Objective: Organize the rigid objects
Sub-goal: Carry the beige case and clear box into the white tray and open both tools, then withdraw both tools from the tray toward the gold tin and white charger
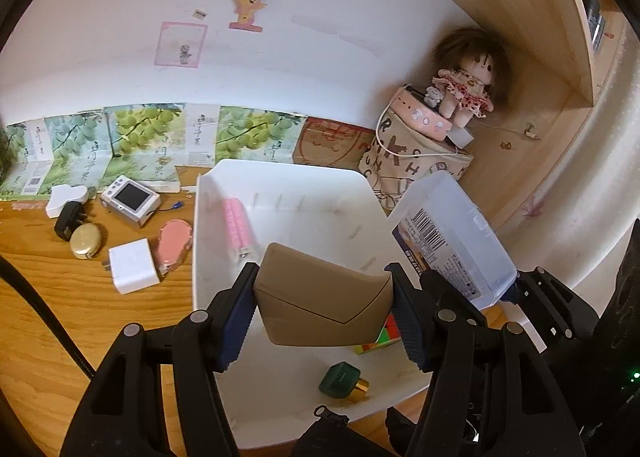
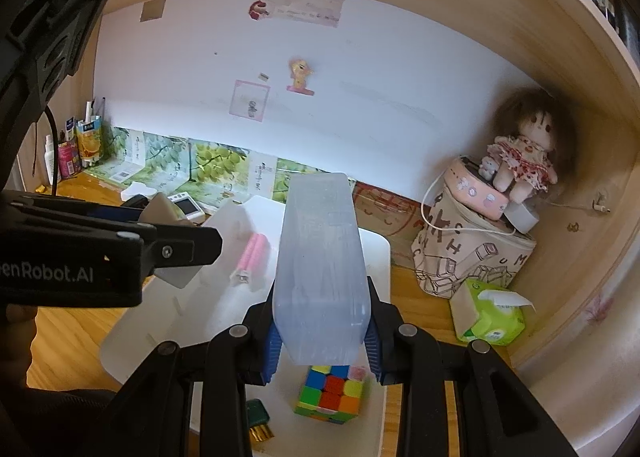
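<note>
On the left part of the wooden worktop lie, from left to right, a black plug adapter, a gold oval case, a small silver camera, a white charger block and a pink oval case. All rest outside the tray, near its left wall.

The white tray stands at centre. It holds a pink ribbed item along its left side, a multicoloured puzzle cube toward the near right, and a dark green piece with a gold end close to the near rim.

The left gripper has its fingers pinching a tan flat case by its two side edges. The case is held above the tray interior (not touching the tray floor, as far as the right wrist view shows).

The right gripper has its fingers clamped on a clear plastic box. The box points away from the camera and stands over the tray's right portion, directly above the puzzle cube. In the left wrist view the box carries a barcode label.

To the right, beyond the tray, stand a printed fabric pouch, a doll seated on top of it, and a green tissue pack.
</note>
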The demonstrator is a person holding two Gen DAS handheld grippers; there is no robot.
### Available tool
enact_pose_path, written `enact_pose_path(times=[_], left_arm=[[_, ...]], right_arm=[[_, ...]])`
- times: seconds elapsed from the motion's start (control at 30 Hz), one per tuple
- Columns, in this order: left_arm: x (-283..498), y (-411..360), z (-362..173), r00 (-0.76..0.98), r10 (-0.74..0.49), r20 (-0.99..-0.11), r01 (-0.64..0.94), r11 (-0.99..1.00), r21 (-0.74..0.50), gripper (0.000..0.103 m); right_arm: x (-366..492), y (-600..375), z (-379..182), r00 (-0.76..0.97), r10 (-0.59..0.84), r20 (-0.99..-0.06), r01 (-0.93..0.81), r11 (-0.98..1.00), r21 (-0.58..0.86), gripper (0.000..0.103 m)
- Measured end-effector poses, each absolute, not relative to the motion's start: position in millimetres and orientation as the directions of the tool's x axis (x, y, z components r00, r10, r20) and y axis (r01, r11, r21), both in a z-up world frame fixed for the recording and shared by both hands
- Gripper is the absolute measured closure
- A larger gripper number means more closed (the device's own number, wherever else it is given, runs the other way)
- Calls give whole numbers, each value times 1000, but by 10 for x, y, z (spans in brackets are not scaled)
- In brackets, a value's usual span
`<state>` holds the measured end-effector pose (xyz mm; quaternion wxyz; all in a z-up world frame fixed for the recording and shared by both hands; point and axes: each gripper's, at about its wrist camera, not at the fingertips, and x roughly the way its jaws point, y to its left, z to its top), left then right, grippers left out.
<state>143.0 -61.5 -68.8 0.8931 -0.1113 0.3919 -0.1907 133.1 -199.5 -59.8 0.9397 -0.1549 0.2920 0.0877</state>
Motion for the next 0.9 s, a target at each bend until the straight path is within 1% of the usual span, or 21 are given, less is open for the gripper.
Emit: enact_pose_path(times=[0.2,0.23,0.27,0.3,0.33,0.37,0.43,0.57,0.67,0.8,0.9], left_arm=[[1440,-711,-678,615,-433,-659,274,901,-336,36],[1447,-716,-681,613,-430,-663,272,903,-334,33],[1453,-714,-684,611,-426,-667,267,904,-333,25],[1452,-706,-684,614,-421,-668,261,907,-332,23],[1451,-692,-683,619,-418,-666,255,908,-333,21],[1450,-676,-678,623,-415,-663,250,909,-335,21],[1450,-642,-669,631,-409,-659,237,911,-338,20],[1448,-592,-660,637,-406,-655,227,911,-343,19],[1441,-571,-650,639,-398,-658,230,916,-330,19],[1431,-516,-637,641,-396,-657,232,917,-326,19],[1420,-443,-623,644,-394,-656,233,917,-323,19]], right_arm=[[1362,-2068,-608,811,66,-581,-243,942,-233,68],[1370,-2065,-611,810,65,-583,-243,942,-233,67],[1371,-2060,-613,810,66,-583,-244,941,-232,65],[1369,-2056,-613,811,67,-581,-245,941,-233,63],[1364,-2048,-612,812,68,-580,-246,941,-234,57],[1358,-2044,-613,813,69,-579,-247,940,-234,48],[1350,-2031,-609,814,72,-576,-248,940,-234,41],[1350,-2005,-609,811,73,-581,-250,940,-231,41],[1348,-1996,-605,811,73,-581,-250,941,-230,38],[1344,-1926,-600,808,74,-584,-251,941,-229,36],[1331,-1857,-596,807,74,-585,-251,941,-227,33]])
